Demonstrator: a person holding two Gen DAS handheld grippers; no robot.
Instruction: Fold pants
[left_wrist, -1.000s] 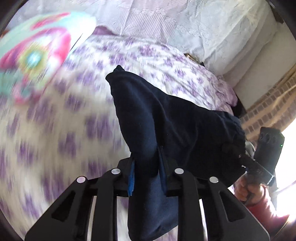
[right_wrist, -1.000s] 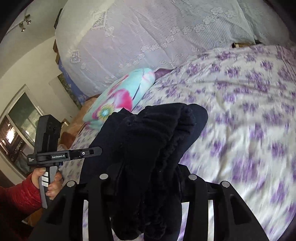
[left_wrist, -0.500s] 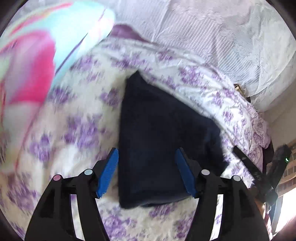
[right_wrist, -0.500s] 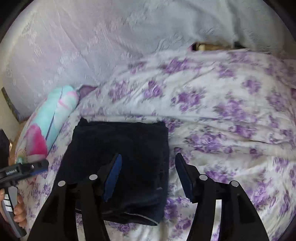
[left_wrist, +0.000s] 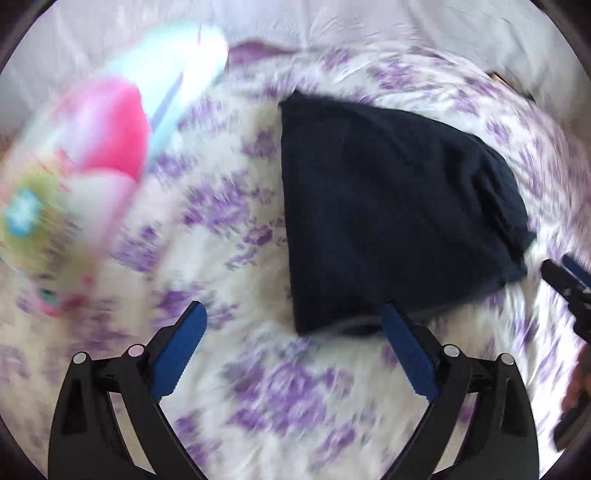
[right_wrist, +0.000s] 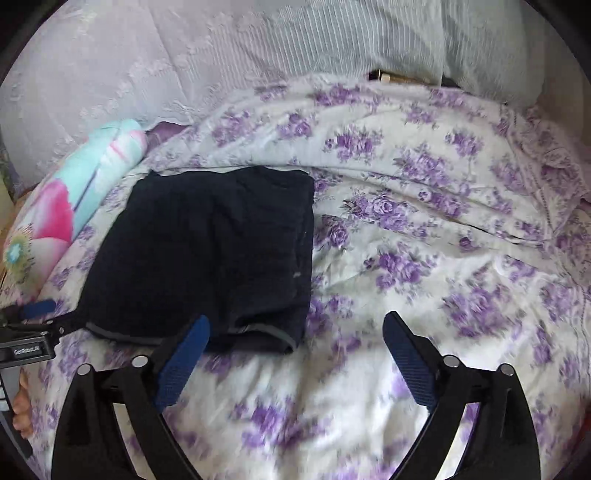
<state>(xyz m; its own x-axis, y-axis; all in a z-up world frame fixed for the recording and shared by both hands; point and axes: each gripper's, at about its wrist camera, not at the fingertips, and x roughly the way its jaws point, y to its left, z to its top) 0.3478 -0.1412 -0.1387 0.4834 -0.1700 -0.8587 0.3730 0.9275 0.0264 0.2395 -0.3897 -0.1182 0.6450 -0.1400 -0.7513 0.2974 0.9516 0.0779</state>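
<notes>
The dark navy pants (right_wrist: 210, 254) lie folded into a flat rectangle on the purple-flowered bedspread (right_wrist: 424, 266); they also show in the left wrist view (left_wrist: 388, 206). My left gripper (left_wrist: 291, 314) is open and empty, just short of the pants' near edge, its right finger touching or almost touching that edge. It also shows at the left edge of the right wrist view (right_wrist: 33, 325). My right gripper (right_wrist: 295, 325) is open and empty, over the bedspread by the pants' near right corner. It shows at the right edge of the left wrist view (left_wrist: 569, 280).
A turquoise and pink flowered pillow (right_wrist: 74, 195) lies left of the pants; it is blurred in the left wrist view (left_wrist: 92, 155). White lace-covered bedding (right_wrist: 258, 48) rises behind the bed.
Both grippers let go of the pants, opened wide and pulled back. The pants now lie flat and folded on the bedspread.
</notes>
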